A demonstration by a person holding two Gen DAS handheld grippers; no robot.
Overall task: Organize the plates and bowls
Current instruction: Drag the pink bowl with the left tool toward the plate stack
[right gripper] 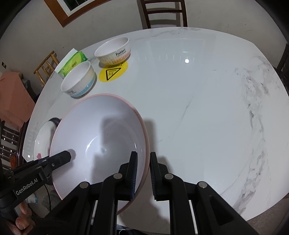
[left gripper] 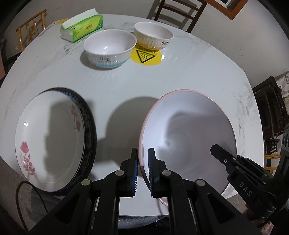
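A large pink-rimmed white bowl (left gripper: 189, 126) is held above the white marble table (left gripper: 153, 79) by both grippers. My left gripper (left gripper: 143, 159) is shut on its left rim. My right gripper (right gripper: 143, 162) is shut on its right rim (right gripper: 147, 144); the bowl's inside also shows in the right wrist view (right gripper: 101, 137). A white plate with pink roses (left gripper: 52, 141) lies on a dark-rimmed plate at the left. A blue-banded bowl (left gripper: 109, 47) and an orange-banded bowl (left gripper: 153, 35) stand farther back.
A green tissue box (left gripper: 82, 25) lies at the far left. A yellow round warning sticker (left gripper: 146, 57) lies by the orange-banded bowl. Dark wooden chairs (right gripper: 163, 13) stand around the table. The table's right half (right gripper: 207, 108) is bare marble.
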